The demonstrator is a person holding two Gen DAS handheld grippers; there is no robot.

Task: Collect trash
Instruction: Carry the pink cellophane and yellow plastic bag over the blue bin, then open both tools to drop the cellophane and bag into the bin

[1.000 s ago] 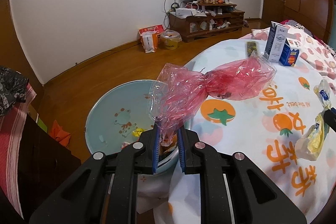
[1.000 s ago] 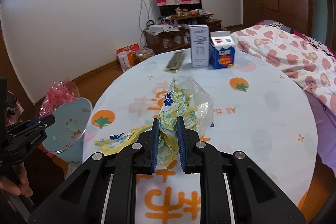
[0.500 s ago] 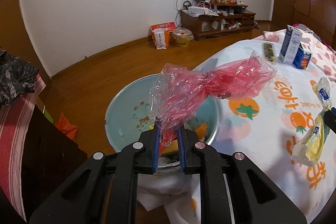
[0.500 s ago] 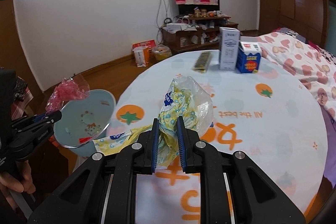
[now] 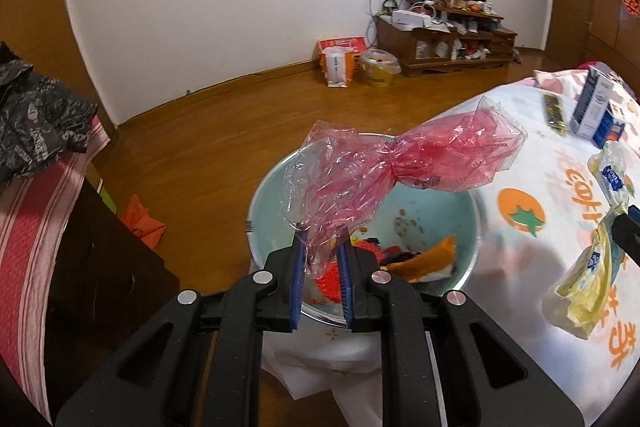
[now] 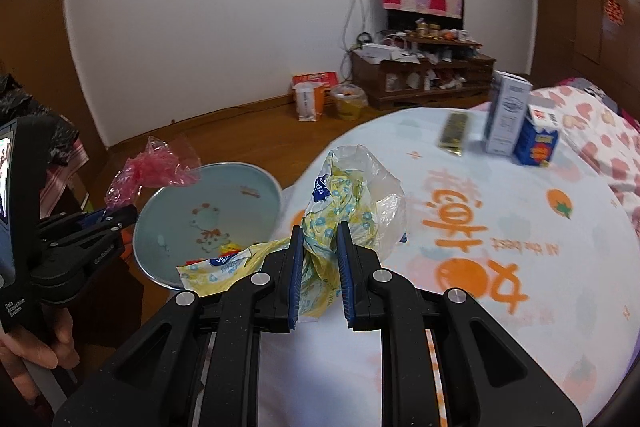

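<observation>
My left gripper (image 5: pixel 322 247) is shut on a crumpled red plastic wrapper (image 5: pixel 400 167) and holds it over a light blue basin (image 5: pixel 272 187) with scraps inside. The basin also shows in the right wrist view (image 6: pixel 240 183), beside the table edge. My right gripper (image 6: pixel 318 239) is shut on a yellow-and-white plastic bag (image 6: pixel 352 195) above the table, just right of the basin. The bag also shows in the left wrist view (image 5: pixel 588 267). The left gripper (image 6: pixel 116 217) with its red wrapper (image 6: pixel 156 167) shows at the left of the right wrist view.
A round table with a white cloth printed with orange fruit (image 6: pixel 500 247) fills the right. Two cartons (image 6: pixel 520 123) and a dark flat packet (image 6: pixel 454 133) stand at its far side. A dark cabinet (image 5: pixel 100 267) is at left; wooden floor and a TV stand (image 5: pixel 448 39) lie beyond.
Both grippers have moved left toward the basin with their loads. The red wrapper is now over the basin, and the yellow bag has come close to its rim.
</observation>
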